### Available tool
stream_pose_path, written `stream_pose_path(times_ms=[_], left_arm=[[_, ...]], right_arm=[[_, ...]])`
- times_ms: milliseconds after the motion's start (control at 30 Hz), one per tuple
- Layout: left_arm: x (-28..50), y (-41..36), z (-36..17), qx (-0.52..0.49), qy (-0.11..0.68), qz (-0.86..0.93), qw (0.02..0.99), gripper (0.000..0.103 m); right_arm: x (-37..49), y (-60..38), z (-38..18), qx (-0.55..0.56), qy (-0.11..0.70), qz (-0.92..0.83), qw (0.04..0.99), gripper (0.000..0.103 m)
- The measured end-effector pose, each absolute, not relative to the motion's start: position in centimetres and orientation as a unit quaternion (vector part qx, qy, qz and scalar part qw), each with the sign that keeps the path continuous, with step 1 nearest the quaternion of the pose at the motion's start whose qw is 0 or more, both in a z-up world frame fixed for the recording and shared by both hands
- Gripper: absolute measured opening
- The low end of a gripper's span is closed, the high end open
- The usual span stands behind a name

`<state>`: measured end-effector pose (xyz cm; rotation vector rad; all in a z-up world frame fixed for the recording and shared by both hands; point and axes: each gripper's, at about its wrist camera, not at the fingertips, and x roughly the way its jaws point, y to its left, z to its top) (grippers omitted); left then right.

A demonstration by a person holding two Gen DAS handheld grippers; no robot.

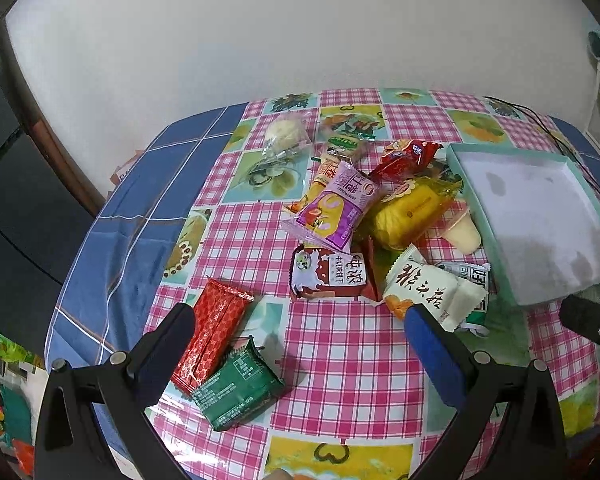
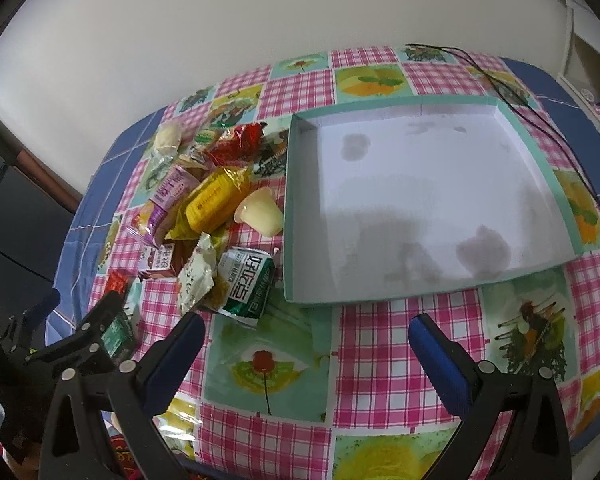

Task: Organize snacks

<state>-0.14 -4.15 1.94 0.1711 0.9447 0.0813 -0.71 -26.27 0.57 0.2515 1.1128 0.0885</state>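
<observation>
we hold both grippers wide open, empty — left gripper (image 1: 298, 322) above the red pack (image 1: 214, 336) and green pack (image 1: 238, 390), right gripper (image 2: 306, 332) near the tray (image 2: 296, 216); snack pile (image 2: 208, 208) lies just left of it.

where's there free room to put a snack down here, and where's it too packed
The box holds nothing: its whole white floor is free. Bare cloth also lies in front of it, between the right tool and the box's near rim. It is crowded left of the box, where the snack pile runs from the jelly cup outward.
</observation>
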Motion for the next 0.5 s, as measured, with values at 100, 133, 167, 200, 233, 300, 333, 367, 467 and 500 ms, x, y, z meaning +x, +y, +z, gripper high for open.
stream_pose_path(times_ms=[100, 133, 167, 200, 233, 300, 333, 367, 467, 500], left_arm=[[-0.06, -3.88, 1.75, 0.072, 0.458, 0.036, 0.886, 0.103], [-0.05, -3.83, 1.7, 0.069, 0.458, 0.035, 0.885, 0.103], [-0.03, -3.74, 1.63, 0.066, 0.459, 0.035, 0.885, 0.103], [-0.01, -3.69, 1.59, 0.064, 0.46, 0.034, 0.885, 0.103], [-0.01, -3.65, 1.55, 0.061, 0.46, 0.032, 0.885, 0.103], [0.03, -3.51, 1.47, 0.056, 0.46, 0.029, 0.886, 0.103], [0.07, -3.46, 1.45, 0.052, 0.46, 0.026, 0.886, 0.103], [0.06, -3.4, 1.43, 0.049, 0.459, 0.025, 0.887, 0.103], [0.03, -3.19, 1.4, 0.041, 0.46, 0.024, 0.887, 0.103], [0.02, -3.18, 1.42, 0.04, 0.46, 0.024, 0.887, 0.103]], right_arm=[[-0.68, -26.17, 0.48, 0.116, 0.53, 0.039, 0.839, 0.103], [-0.65, -26.18, 0.44, 0.117, 0.531, 0.039, 0.838, 0.103], [-0.61, -26.18, 0.36, 0.118, 0.532, 0.038, 0.837, 0.103], [-0.58, -26.2, 0.32, 0.119, 0.534, 0.036, 0.837, 0.103], [-0.57, -26.22, 0.29, 0.119, 0.534, 0.036, 0.836, 0.103], [-0.54, -26.15, 0.22, 0.119, 0.536, 0.035, 0.835, 0.103], [-0.51, -26.1, 0.17, 0.118, 0.537, 0.035, 0.835, 0.103], [-0.49, -26.03, 0.13, 0.118, 0.538, 0.035, 0.834, 0.103], [-0.5, -25.84, 0.06, 0.115, 0.538, 0.036, 0.834, 0.103], [-0.5, -25.78, 0.02, 0.113, 0.539, 0.036, 0.834, 0.103]])
